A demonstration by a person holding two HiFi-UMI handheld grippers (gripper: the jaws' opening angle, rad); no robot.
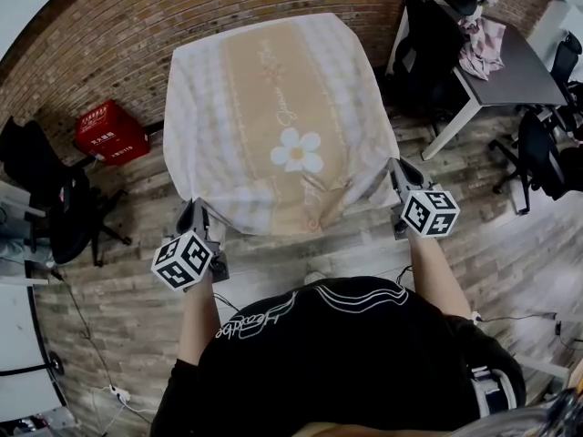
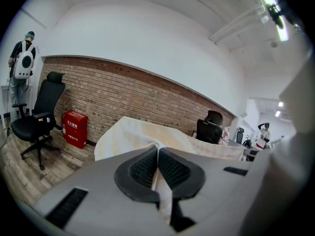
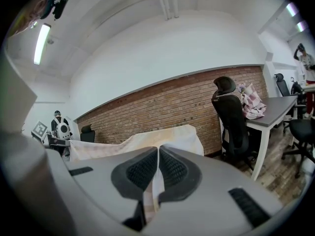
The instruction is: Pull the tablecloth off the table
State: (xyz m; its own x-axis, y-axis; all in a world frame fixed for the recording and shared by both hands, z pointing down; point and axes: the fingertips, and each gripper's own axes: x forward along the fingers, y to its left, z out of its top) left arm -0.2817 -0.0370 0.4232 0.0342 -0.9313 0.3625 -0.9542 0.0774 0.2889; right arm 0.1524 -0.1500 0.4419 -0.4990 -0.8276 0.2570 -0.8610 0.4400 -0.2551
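A beige and white checked tablecloth (image 1: 273, 116) with a white flower print covers a small square table in the head view. My left gripper (image 1: 198, 215) is shut on the cloth's near left corner, my right gripper (image 1: 397, 173) on its near right corner. In the left gripper view the tablecloth (image 2: 142, 134) runs away from the shut jaws, and a pinched fold shows between the pads (image 2: 170, 168). The right gripper view shows the same: tablecloth (image 3: 147, 141) stretching ahead, its edge clamped between the dark ribbed pads (image 3: 140, 170). The table itself is hidden under the cloth.
A red box (image 1: 111, 132) stands by the brick wall at the left. Black office chairs (image 1: 64, 209) sit at the left and at the back right (image 1: 428, 44). A grey desk (image 1: 506, 66) with a pink garment stands at the right. A person (image 2: 22, 63) stands far left.
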